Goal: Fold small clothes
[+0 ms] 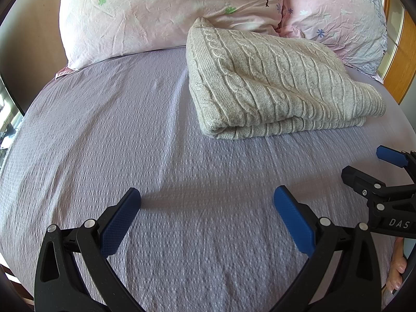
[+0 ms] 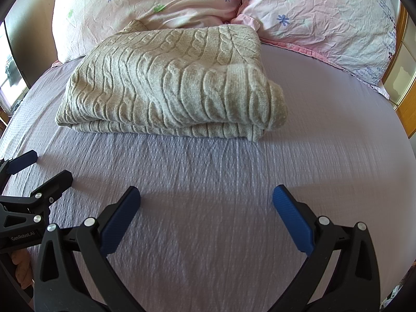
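Observation:
A beige cable-knit sweater (image 1: 273, 83) lies folded in layers on the lilac bed sheet (image 1: 130, 135), just below the pillows. It also shows in the right wrist view (image 2: 166, 85). My left gripper (image 1: 206, 200) is open and empty, hovering over the sheet short of the sweater. My right gripper (image 2: 206, 200) is open and empty too, a little short of the sweater's near edge. The right gripper shows at the right edge of the left wrist view (image 1: 369, 166), and the left gripper at the left edge of the right wrist view (image 2: 49, 166).
Two pink floral pillows (image 1: 156, 13) (image 2: 325, 18) lean at the head of the bed behind the sweater. A wooden frame (image 1: 400, 57) runs along the right side. The bed sheet (image 2: 325, 156) lies flat around the sweater.

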